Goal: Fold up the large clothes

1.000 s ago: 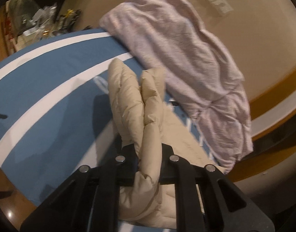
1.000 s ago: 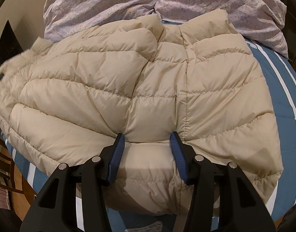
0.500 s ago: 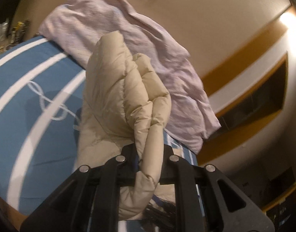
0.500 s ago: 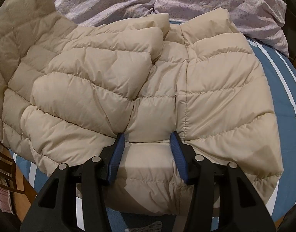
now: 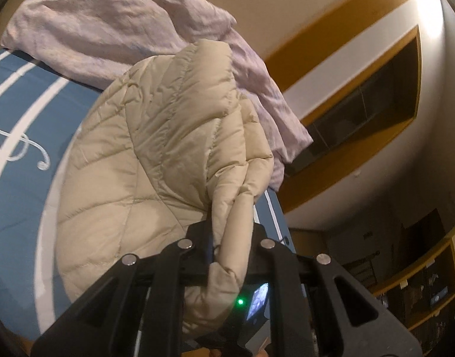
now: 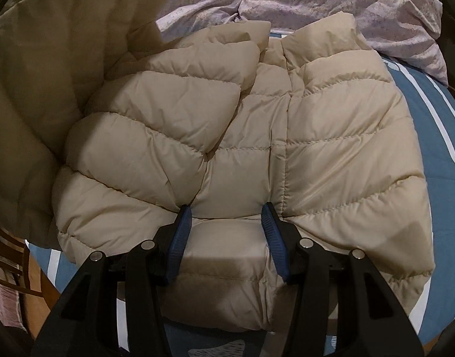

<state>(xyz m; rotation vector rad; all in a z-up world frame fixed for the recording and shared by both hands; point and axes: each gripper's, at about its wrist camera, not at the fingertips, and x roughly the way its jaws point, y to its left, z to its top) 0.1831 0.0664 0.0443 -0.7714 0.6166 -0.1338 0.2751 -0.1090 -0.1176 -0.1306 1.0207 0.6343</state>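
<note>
**Jacket side lifted, ready to come over**

Since a second ago my left claw [image 5: 231, 232] has carried its pinched fold of the jacket [image 5: 156, 148] up off the blue bedspread [image 5: 16, 184], so the side that lay flat now stands in the air. That claw is clamped tight on a bunched ridge of the padded edge. Seen from the right wrist, the raised panel looms at the left of the jacket body [image 6: 245, 154], which lies spread on the bedspread [image 6: 444, 136] just in front of the lilac quilt [image 6: 331, 3].

My right claw [image 6: 226, 217] sits pressed onto the near hem with its blue pads [image 6: 179, 235] apart; I judge it is pinning, not gripping.

Handling, as I reckon it: the jacket is light, puffy and springy, with a smooth shell that may slide between pads. Thick seams and hem edges give the surest hold; a pinch in the middle of a baffle would likely squeeze out.
</note>
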